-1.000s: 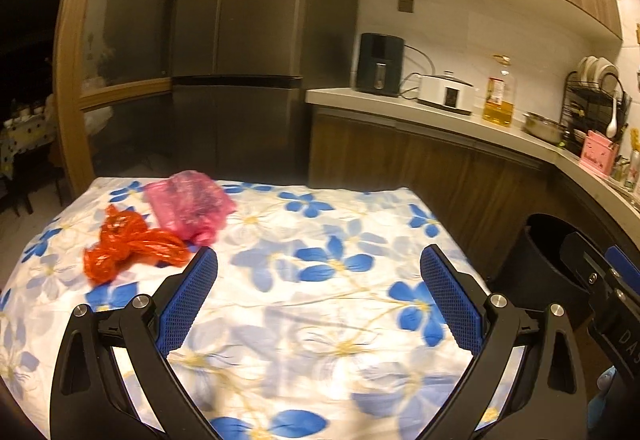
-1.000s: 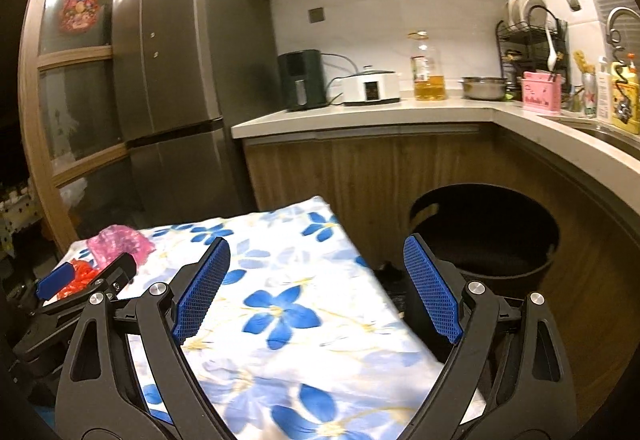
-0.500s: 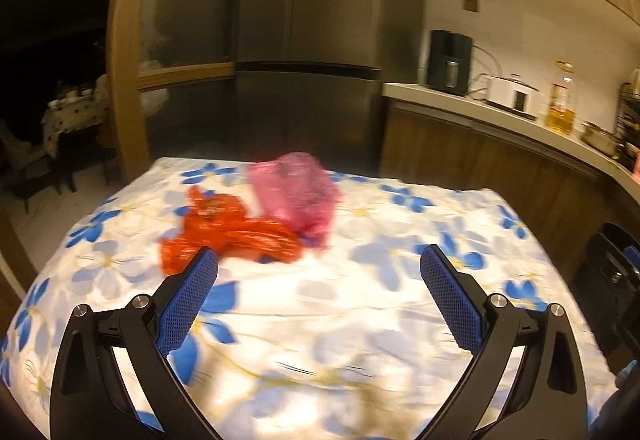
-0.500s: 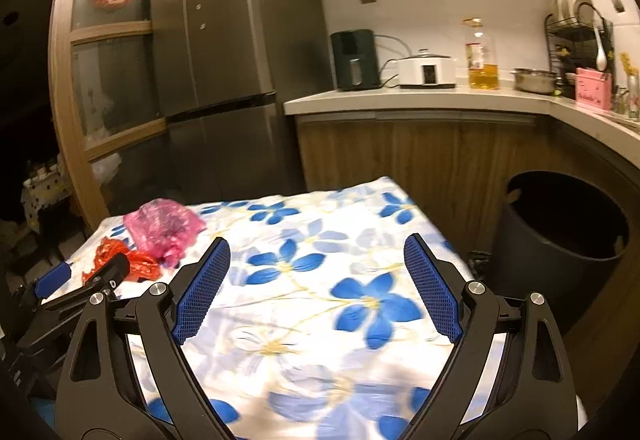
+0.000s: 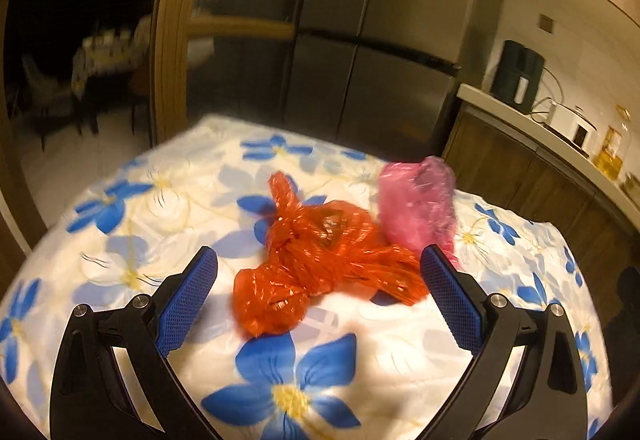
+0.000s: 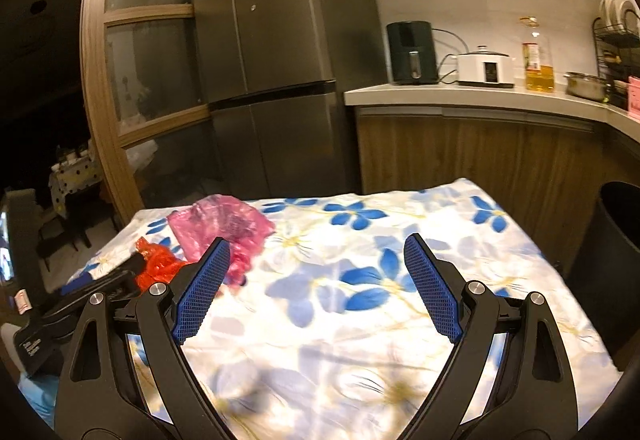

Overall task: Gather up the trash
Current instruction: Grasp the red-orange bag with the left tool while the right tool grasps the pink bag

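Left wrist view: left gripper [image 5: 318, 272] jaws wide, empty, framing crumpled orange plastic bag [image 5: 316, 260] on floral table [image 5: 120, 240]; pink plastic bag [image 5: 416, 208] touching behind. Lower onto knotted bulk, close without pinching cloth.

Right wrist view: right gripper [image 6: 316, 280] wide, empty; pink plastic bag [image 6: 224, 226] ahead-left. Black bin [image 6: 608, 240] right of table; aim for thick fold.

The black bin [image 6: 618, 240] is cut off by the right wrist view's edge, its opening unseen.

No lettering is legible on the oil bottle [image 6: 538, 56] label or elsewhere.
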`<state>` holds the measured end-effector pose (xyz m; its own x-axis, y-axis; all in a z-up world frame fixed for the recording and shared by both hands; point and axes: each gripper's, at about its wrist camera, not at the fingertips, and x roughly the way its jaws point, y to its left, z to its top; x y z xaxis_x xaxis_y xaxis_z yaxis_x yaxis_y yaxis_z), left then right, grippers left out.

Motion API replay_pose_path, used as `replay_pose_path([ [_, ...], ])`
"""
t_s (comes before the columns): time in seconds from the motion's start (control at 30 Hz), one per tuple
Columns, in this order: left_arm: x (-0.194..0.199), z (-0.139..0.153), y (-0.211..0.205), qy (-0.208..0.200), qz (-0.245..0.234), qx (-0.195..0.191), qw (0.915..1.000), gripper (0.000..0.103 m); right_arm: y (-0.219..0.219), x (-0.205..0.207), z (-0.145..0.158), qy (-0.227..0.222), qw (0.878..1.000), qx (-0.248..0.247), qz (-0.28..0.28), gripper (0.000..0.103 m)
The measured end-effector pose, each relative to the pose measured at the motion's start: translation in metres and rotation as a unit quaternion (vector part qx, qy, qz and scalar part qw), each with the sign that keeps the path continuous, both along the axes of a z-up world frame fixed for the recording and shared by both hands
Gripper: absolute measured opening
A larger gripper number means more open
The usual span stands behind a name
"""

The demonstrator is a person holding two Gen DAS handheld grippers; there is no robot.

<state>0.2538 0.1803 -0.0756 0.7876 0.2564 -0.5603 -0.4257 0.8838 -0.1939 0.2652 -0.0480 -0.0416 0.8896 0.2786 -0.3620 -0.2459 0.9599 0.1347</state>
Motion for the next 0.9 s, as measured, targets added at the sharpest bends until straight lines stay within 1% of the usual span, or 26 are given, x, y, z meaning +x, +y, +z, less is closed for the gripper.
replay_pose_path([
  [0.07, 0.008, -0.003, 0.009, 0.003, 0.003, -0.014, 0.9999, 0.097, 0.009, 0.009, 0.0, 0.003, 1.0, -0.002, 0.006, 0.087],
  [0.1, 0.01, -0.005, 0.012, 0.006, 0.008, -0.014, 0.9999, 0.097, 0.014, 0.014, -0.001, 0.005, 1.0, -0.001, 0.009, 0.087],
  [0.13, 0.015, -0.007, 0.015, 0.013, 0.008, -0.02, 0.9997, 0.097, 0.019, 0.018, -0.002, 0.007, 1.0, -0.001, 0.011, 0.087],
  [0.2, 0.023, -0.012, 0.019, 0.024, 0.0, -0.034, 0.9991, 0.091, 0.031, 0.029, -0.005, 0.015, 1.0, -0.001, 0.017, 0.087],
  [0.23, 0.025, -0.015, 0.021, 0.03, -0.001, -0.038, 0.9988, 0.09, 0.035, 0.032, -0.006, 0.017, 1.0, 0.001, 0.021, 0.087],
  [0.3, 0.033, -0.023, 0.024, 0.049, -0.016, -0.055, 0.9971, 0.076, 0.047, 0.041, -0.009, 0.023, 0.999, 0.001, 0.028, 0.087],
  [0.33, 0.035, -0.026, 0.024, 0.057, -0.019, -0.061, 0.9964, 0.073, 0.053, 0.043, -0.01, 0.023, 0.999, 0.001, 0.031, 0.087],
  [0.37, 0.037, -0.03, 0.026, 0.062, -0.027, -0.07, 0.9952, 0.068, 0.058, 0.047, -0.011, 0.025, 0.999, -0.001, 0.034, 0.087],
  [0.4, 0.038, -0.032, 0.027, 0.063, -0.033, -0.078, 0.9944, 0.063, 0.065, 0.051, -0.013, 0.026, 0.999, -0.004, 0.037, 0.087],
  [0.43, 0.038, -0.033, 0.026, 0.063, -0.034, -0.081, 0.9942, 0.061, 0.07, 0.053, -0.014, 0.027, 0.999, -0.004, 0.04, 0.087],
  [0.5, 0.036, -0.035, 0.028, 0.057, -0.038, -0.09, 0.9936, 0.051, 0.082, 0.062, -0.018, 0.034, 0.998, -0.006, 0.047, 0.087],
  [0.6, 0.03, -0.036, 0.031, 0.042, -0.038, -0.104, 0.993, 0.044, 0.095, 0.077, -0.023, 0.051, 0.997, 0.001, 0.053, 0.087],
  [0.7, 0.022, -0.034, 0.035, 0.024, -0.028, -0.111, 0.9931, 0.043, 0.105, 0.092, -0.027, 0.067, 0.996, 0.008, 0.052, 0.087],
  [0.8, 0.018, -0.035, 0.038, 0.017, -0.022, -0.119, 0.9925, 0.043, 0.117, 0.107, -0.033, 0.083, 0.995, 0.008, 0.054, 0.087],
  [0.83, 0.018, -0.036, 0.039, 0.016, -0.021, -0.122, 0.9922, 0.043, 0.12, 0.11, -0.034, 0.086, 0.995, 0.006, 0.055, 0.085],
  [0.9, 0.019, -0.037, 0.04, 0.016, -0.022, -0.126, 0.9916, 0.043, 0.127, 0.118, -0.041, 0.1, 0.993, 0.0, 0.057, 0.076],
])
